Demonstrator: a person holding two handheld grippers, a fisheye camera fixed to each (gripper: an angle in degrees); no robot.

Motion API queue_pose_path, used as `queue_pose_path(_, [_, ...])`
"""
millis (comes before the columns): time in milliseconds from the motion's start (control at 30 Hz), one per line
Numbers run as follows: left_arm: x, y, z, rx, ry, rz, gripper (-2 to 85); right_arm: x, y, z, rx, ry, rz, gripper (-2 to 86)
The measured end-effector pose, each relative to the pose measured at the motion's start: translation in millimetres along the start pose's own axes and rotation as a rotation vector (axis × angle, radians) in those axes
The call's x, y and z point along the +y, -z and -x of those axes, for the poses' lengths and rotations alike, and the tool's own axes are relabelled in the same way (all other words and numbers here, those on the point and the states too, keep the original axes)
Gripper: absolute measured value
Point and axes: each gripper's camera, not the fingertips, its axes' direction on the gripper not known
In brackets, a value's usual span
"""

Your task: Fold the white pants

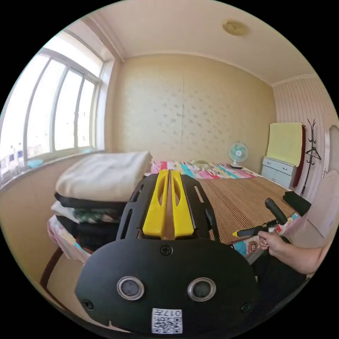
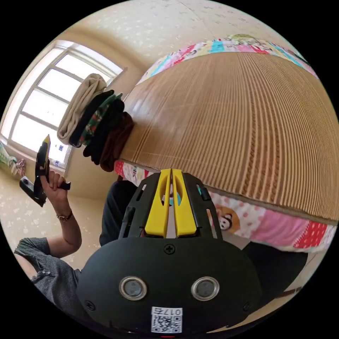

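In the left gripper view, folded white pants [image 1: 106, 173] top a pile of clothes [image 1: 84, 219] at the left edge of the bed [image 1: 240, 201]. The left hand-held gripper [image 1: 168, 176] points at the bed, jaws together and empty. The right hand-held gripper [image 2: 171, 174], held over the bed's edge, is likewise closed on nothing.

Left gripper [image 1: 168, 173]: I see its yellow jaws pressed together, nothing between them.
Right gripper [image 2: 171, 172]: jaws closed together, empty.
Left hand [image 2: 53, 185]: raised, elbow bent, gripping the left tool's handle.
Right hand [image 1: 270, 242]: held low, forearm extended, wrapped around its handle.
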Motion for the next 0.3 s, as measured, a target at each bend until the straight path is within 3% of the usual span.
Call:
queue_pose_path(100, [12.5, -96.3, -9.5, -0.114, -0.028, 0.209, -0.6, 34.6, 38.4, -12.0, 0.035, -0.035, -0.036, 0.7])
queue_pose_path(300, [-5.7, -196.7, -3.2, -0.067, -0.035, 0.305, -0.5, 77.6, 124.5, -61.4, 0.232, -0.19, -0.13, 1.0])
